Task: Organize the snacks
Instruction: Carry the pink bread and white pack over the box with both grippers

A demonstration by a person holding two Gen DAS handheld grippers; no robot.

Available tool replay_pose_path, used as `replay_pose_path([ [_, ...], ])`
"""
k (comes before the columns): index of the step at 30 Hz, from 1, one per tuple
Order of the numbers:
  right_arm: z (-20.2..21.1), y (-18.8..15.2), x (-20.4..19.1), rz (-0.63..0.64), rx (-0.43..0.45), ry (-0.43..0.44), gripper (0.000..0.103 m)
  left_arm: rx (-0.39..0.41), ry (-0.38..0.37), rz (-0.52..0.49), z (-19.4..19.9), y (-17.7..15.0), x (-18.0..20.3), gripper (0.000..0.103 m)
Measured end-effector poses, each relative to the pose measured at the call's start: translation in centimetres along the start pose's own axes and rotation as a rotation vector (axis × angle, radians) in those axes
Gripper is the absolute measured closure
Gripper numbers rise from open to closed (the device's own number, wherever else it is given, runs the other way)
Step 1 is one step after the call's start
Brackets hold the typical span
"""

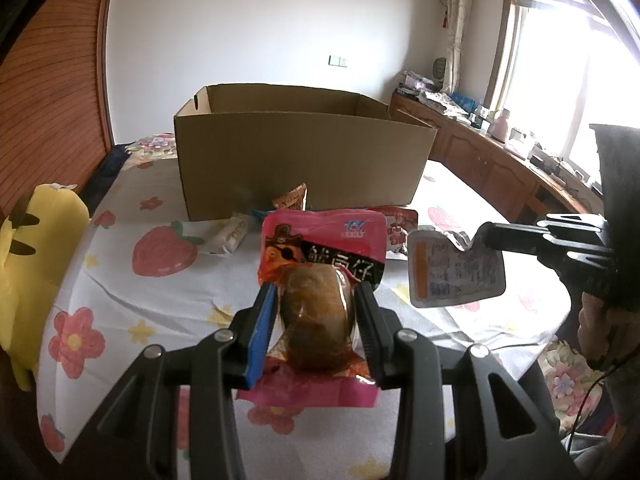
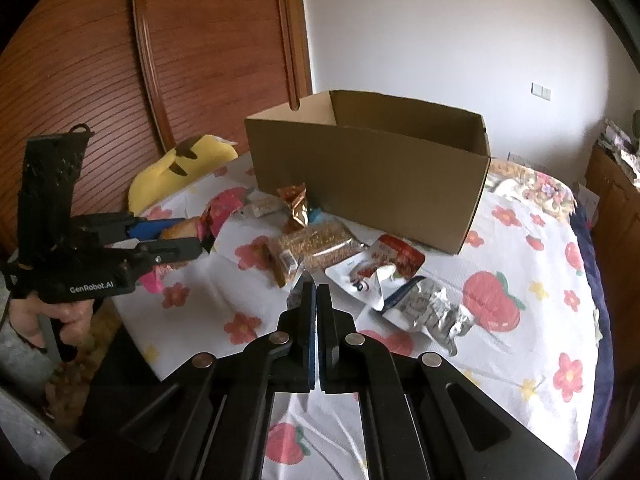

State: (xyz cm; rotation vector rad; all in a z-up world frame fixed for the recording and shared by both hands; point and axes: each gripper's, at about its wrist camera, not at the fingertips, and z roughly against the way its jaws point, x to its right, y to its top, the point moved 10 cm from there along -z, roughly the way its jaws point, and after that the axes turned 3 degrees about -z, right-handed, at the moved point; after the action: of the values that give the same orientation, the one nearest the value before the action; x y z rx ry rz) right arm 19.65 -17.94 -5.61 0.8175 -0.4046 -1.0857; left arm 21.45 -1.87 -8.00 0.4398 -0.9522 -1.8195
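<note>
Both tongs were loaded and up off the bed. The left tongs gripped a pink pack around its brown lump; the right tongs were pinched tight on a silver sachet by its corner. One box stood beyond, its floor hidden, so nothing could be called packed yet. Roughly seven packs lay loose before it, some overlapping: gold, grain, red-white, crumpled foil among them. Most sorting looked undone.

black fingers with blue pads, silver rivets.
</note>
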Motion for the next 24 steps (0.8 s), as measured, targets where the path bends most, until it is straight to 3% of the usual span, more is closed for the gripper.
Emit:
replay_pose_path([
  [6,1.1,1.9,0.4,0.018,0.027,-0.011,0.103,0.029,-0.006,-0.011,0.6,2.0,0.4,0.065],
  [24,3.2,13.1,3.6,0.083,0.169,-0.082,0.103,0.163,0.008,-0.062,1.2,14.7,-0.8,0.065],
])
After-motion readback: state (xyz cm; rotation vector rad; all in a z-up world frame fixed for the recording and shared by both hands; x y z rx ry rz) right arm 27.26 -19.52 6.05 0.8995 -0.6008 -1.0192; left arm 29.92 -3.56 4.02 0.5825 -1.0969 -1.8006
